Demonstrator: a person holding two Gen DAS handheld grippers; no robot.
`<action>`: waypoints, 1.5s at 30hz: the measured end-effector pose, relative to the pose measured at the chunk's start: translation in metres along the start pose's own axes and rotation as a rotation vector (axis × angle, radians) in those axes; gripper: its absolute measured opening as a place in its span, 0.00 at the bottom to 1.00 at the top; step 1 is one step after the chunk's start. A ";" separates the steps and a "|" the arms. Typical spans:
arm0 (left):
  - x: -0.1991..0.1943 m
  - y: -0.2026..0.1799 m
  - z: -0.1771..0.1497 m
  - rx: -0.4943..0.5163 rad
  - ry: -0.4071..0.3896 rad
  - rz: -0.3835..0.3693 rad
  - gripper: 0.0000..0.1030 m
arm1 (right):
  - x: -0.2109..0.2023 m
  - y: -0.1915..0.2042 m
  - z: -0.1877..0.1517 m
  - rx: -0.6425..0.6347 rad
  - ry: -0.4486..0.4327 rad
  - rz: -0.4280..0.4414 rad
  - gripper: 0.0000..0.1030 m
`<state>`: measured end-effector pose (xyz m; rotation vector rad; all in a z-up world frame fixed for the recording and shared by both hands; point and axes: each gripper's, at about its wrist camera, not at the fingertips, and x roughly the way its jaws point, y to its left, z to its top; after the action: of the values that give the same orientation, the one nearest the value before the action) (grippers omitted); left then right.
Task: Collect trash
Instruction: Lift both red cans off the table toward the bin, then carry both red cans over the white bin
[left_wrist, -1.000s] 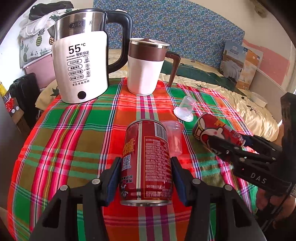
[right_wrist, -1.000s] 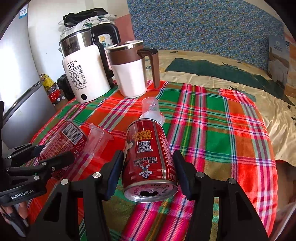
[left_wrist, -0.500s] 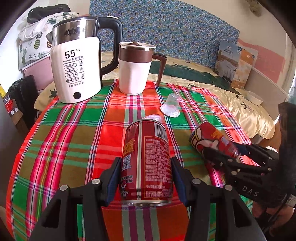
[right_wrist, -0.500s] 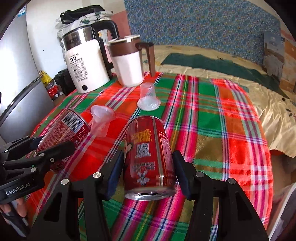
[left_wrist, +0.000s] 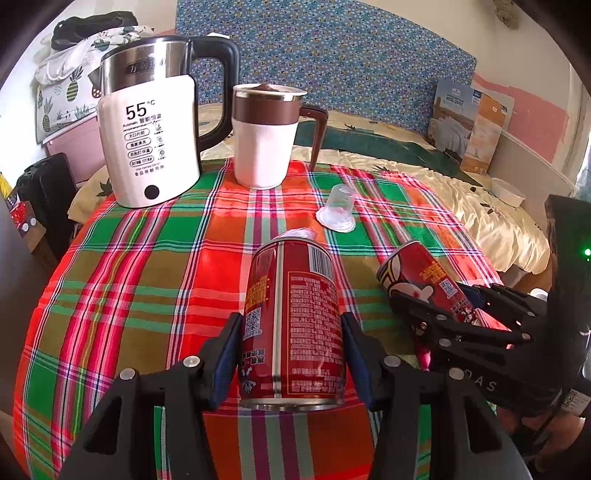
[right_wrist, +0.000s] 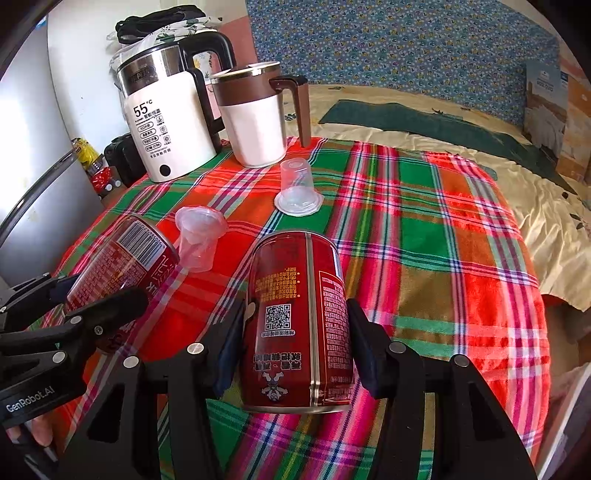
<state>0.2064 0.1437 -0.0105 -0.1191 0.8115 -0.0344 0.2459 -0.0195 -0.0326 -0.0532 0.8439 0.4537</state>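
Cans (left_wrist: 293, 314) over plaid tablecloth (left_wrist: 122, 291), bed (left_wrist: 424, 173) behind

Tipped clear cup (left_wrist: 300, 233) mostly hidden, seemingly

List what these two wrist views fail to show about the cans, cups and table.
- Left can: whether empty; its opening faces away in both views.
- Right can: near end cut off by the rim in the right wrist view; contents unseen.
- Tipped clear cup: almost wholly behind the left can in the left wrist view.
- Tablecloth: near edge hidden by the fingers.
- No trash bin in view.
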 end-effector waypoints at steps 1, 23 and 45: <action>-0.001 -0.001 0.000 0.002 -0.004 0.000 0.51 | -0.003 0.000 -0.001 0.000 -0.010 -0.009 0.52; -0.049 -0.085 -0.002 0.093 -0.069 -0.105 0.51 | -0.112 -0.062 -0.028 0.179 -0.143 -0.097 0.52; -0.052 -0.240 -0.024 0.254 -0.061 -0.239 0.51 | -0.202 -0.182 -0.096 0.325 -0.163 -0.294 0.52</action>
<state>0.1562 -0.0932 0.0393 0.0233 0.7225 -0.3565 0.1354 -0.2789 0.0265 0.1564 0.7256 0.0409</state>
